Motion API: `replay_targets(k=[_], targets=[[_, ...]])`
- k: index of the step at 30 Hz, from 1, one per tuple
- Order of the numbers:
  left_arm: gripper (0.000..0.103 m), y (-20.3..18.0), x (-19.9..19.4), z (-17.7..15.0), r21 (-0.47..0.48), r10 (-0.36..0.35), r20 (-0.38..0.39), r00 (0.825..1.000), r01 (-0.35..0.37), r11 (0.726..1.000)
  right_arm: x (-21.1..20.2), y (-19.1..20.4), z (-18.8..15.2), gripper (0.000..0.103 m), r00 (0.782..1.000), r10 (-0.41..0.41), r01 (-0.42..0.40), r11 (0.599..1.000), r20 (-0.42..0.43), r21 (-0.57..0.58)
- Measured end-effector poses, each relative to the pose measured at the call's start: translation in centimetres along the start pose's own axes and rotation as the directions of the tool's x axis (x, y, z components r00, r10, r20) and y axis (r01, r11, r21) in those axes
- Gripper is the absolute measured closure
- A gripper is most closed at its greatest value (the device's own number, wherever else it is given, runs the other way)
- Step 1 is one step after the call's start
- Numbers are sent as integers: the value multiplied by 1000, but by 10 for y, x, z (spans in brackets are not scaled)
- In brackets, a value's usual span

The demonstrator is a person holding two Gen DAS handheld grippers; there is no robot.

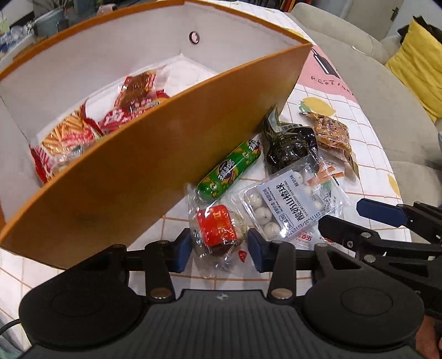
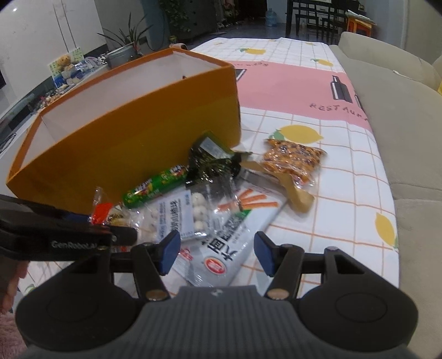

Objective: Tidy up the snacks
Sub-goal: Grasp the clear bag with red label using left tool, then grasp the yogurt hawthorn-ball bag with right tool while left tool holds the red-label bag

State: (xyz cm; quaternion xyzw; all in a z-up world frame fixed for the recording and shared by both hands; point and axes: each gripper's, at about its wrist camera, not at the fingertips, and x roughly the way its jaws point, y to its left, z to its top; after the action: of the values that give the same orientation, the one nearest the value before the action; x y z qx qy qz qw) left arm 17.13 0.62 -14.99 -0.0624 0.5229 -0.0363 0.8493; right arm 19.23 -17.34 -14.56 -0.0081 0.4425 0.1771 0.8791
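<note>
While open, left hand-held gripper (image 1: 219,248) straddles red-labelled snack (image 1: 216,230).

I'm working in somebody's home, in the living and dining part of it: my table wears a checked cloth (image 2: 326,176) printed with lemons, a beige sofa (image 2: 392,91) with a yellow cushion (image 1: 414,63) runs along its far edge, potted plants (image 2: 125,41) sit by the wall, and dark dining chairs (image 2: 309,16) stand in the room beyond
</note>
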Motion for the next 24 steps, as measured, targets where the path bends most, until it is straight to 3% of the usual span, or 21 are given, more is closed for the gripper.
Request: replay_targets(k=[4,12,18,20,24], targets=[[62,5,-2,1,-26,-8,7,1000,8,1000,6,2,3,39,1000,4,-4,1000,10,-25],[64,1,-11,-2,-2,9,14,1000,-9,1000,32,-5,18,30,998,66,-66,997,2,27],[64,2,-8,-2,-2,14,0,1000,-14,1000,45,8,18,27,999,46,-46,998,2,-53],[64,3,-7,-3,-6,11,-7,1000,-11,1000,44,10,16,28,999,42,-42,996,7,-73],[64,2,-6,-3,-1,5,-10,1000,-5,1000,40,5,16,46,998,55,-55,998,8,-42]])
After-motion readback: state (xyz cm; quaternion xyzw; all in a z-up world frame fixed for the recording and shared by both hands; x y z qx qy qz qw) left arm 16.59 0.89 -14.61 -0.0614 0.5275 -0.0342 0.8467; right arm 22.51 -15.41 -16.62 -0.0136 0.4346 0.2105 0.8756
